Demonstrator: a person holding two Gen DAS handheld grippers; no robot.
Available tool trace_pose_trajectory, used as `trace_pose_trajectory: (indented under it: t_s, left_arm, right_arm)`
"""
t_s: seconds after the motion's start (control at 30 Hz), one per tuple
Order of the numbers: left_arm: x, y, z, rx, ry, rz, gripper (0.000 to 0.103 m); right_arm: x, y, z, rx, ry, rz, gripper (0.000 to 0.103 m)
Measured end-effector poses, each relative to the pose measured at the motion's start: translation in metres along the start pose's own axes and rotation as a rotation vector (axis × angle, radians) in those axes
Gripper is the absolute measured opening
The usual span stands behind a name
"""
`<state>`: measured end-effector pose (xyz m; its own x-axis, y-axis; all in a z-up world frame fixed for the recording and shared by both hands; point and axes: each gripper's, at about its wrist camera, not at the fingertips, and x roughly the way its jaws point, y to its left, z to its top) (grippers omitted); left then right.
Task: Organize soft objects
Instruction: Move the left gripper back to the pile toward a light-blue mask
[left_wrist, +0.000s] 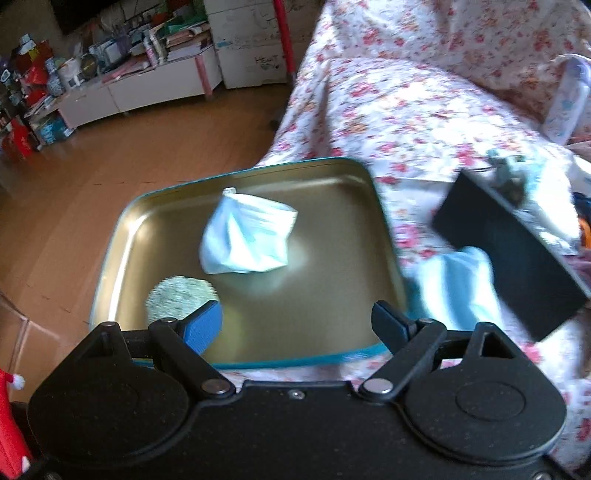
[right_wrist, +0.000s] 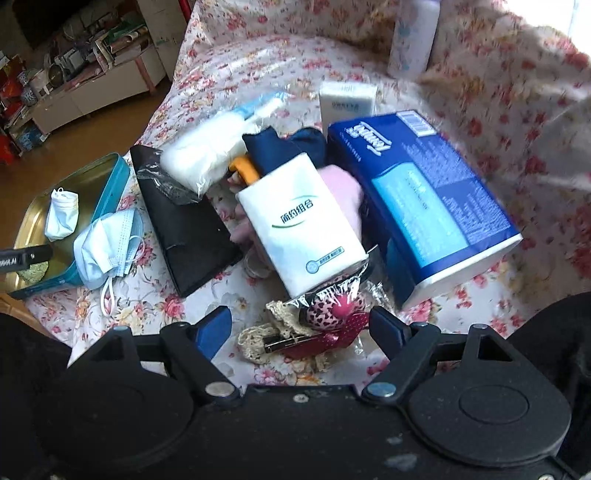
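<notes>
A gold tin tray with a teal rim (left_wrist: 332, 177) sits at the edge of the floral-sheeted bed. In it lie a crumpled white and blue pouch (left_wrist: 245, 236) and a round grey-green pad (left_wrist: 177, 299). My left gripper (left_wrist: 297, 325) hovers open over the tray's near side, holding nothing. A light blue face mask (right_wrist: 107, 247) lies beside the tray (right_wrist: 110, 184). My right gripper (right_wrist: 300, 325) is open above a pink spotted item in clear wrap (right_wrist: 332, 314) and a cream crochet piece (right_wrist: 258, 336); its pads touch neither.
The pile holds a white tissue pack (right_wrist: 299, 225), a big blue tissue pack (right_wrist: 424, 195), a black wallet (right_wrist: 184, 229), a bag of white cotton (right_wrist: 199, 155) and dark blue cloth (right_wrist: 277, 147). A white bottle (right_wrist: 413, 37) stands behind. Wooden floor (left_wrist: 110, 166) lies left of the bed.
</notes>
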<state>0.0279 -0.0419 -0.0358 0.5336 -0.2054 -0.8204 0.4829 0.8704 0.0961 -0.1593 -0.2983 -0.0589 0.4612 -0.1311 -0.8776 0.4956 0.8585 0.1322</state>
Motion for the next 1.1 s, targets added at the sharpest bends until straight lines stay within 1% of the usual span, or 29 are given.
trace_pose_trajectory:
  t_s: [0.03,0.1,0.17,0.27,0.3,0.33,0.47,0.63,0.67,0.7,0.73,0.8,0.87,0.93,1.0,1.1]
  left_arm:
    - [-0.003,-0.005,-0.001,0.006,-0.001,-0.011,0.085]
    - [-0.009,-0.017,-0.002,0.021,0.000,-0.049,0.092]
    - [-0.012,-0.029,-0.001,0.035,0.003,-0.087,0.095]
    - [-0.014,-0.047,0.002,0.051,0.009,-0.138,0.095]
    - [-0.014,-0.051,0.003,0.052,0.011,-0.142,0.095]
    - [-0.012,-0.056,0.003,0.051,0.013,-0.143,0.095]
    - [-0.001,-0.069,0.005,0.045,0.047,-0.165,0.094]
    - [0.011,-0.080,0.008,0.029,0.085,-0.176,0.093]
    - [0.014,-0.081,0.009,0.027,0.090,-0.178,0.090]
    - [0.016,-0.084,0.010,0.028,0.096,-0.180,0.082]
    - [0.018,-0.085,0.011,0.028,0.104,-0.183,0.077]
    - [0.021,-0.088,0.011,0.025,0.128,-0.195,0.061]
    - [0.022,-0.090,0.011,0.024,0.141,-0.207,0.055]
    - [0.017,-0.090,0.009,0.025,0.141,-0.213,0.053]
    - [0.008,-0.090,0.007,0.031,0.142,-0.228,0.050]
    - [-0.003,-0.090,0.003,0.042,0.152,-0.243,0.049]
  right_arm:
    - [0.003,-0.002,0.001,0.008,0.001,0.007,0.080]
    - [0.007,-0.003,0.003,0.028,0.019,0.013,0.078]
    - [0.013,-0.005,0.006,0.049,0.050,0.007,0.074]
    - [0.018,-0.005,0.007,0.051,0.065,0.000,0.072]
    - [0.018,-0.005,0.006,0.052,0.061,-0.002,0.070]
    - [0.018,-0.005,0.006,0.054,0.055,-0.004,0.066]
    - [0.016,-0.007,0.005,0.062,0.039,0.001,0.060]
    - [0.016,-0.011,0.004,0.071,0.025,0.014,0.059]
    - [0.016,-0.011,0.004,0.072,0.022,0.019,0.059]
    - [0.016,-0.011,0.004,0.073,0.021,0.022,0.059]
    - [0.016,-0.012,0.004,0.074,0.020,0.023,0.059]
    - [0.017,-0.012,0.005,0.078,0.017,0.026,0.059]
    - [0.016,-0.013,0.005,0.082,0.015,0.029,0.059]
    - [0.016,-0.013,0.005,0.084,0.015,0.029,0.059]
    - [0.016,-0.013,0.005,0.084,0.014,0.029,0.059]
    - [0.016,-0.013,0.005,0.084,0.015,0.029,0.059]
